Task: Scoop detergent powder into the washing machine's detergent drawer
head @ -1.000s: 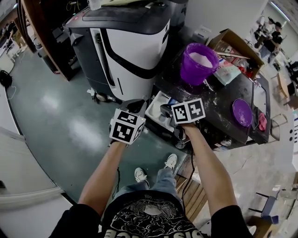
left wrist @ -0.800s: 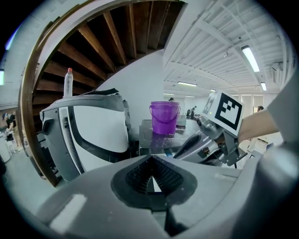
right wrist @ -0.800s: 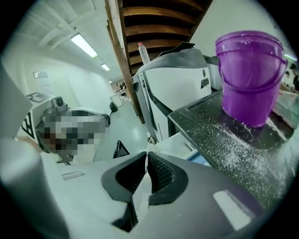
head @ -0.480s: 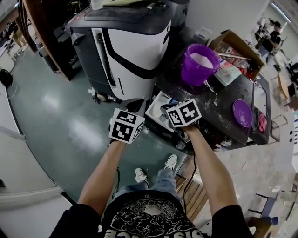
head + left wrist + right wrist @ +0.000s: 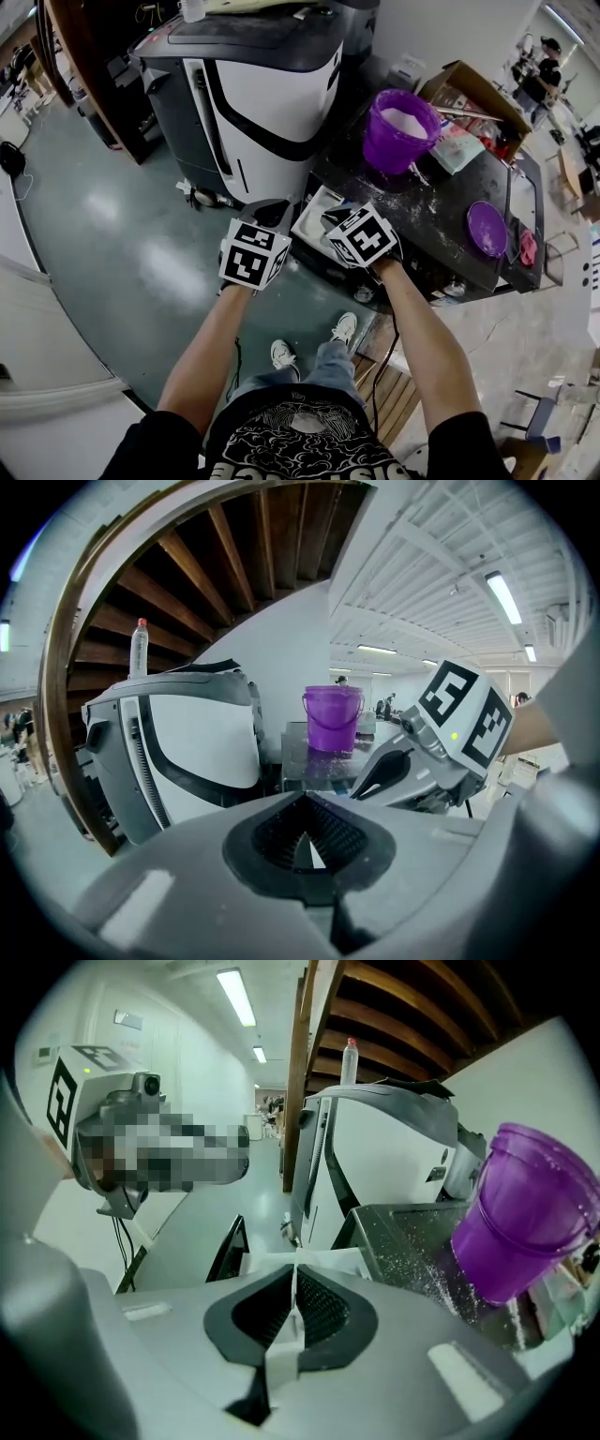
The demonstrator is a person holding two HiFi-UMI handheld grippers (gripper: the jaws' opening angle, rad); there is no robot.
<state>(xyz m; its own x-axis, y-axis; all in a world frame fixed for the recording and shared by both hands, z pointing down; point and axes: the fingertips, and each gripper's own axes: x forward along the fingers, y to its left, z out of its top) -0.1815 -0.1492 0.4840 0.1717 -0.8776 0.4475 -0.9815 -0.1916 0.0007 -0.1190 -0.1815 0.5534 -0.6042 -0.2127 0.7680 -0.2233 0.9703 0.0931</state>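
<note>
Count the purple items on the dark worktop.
2: a purple bucket at the far end, and a flat purple disc near the right edge; others may be hidden.

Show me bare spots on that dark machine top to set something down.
Free: the powder-dusted stretch of the dark top between the purple bucket and the purple disc, toward the front edge. Crowded: the far side, by the cardboard box and teal packet.
</note>
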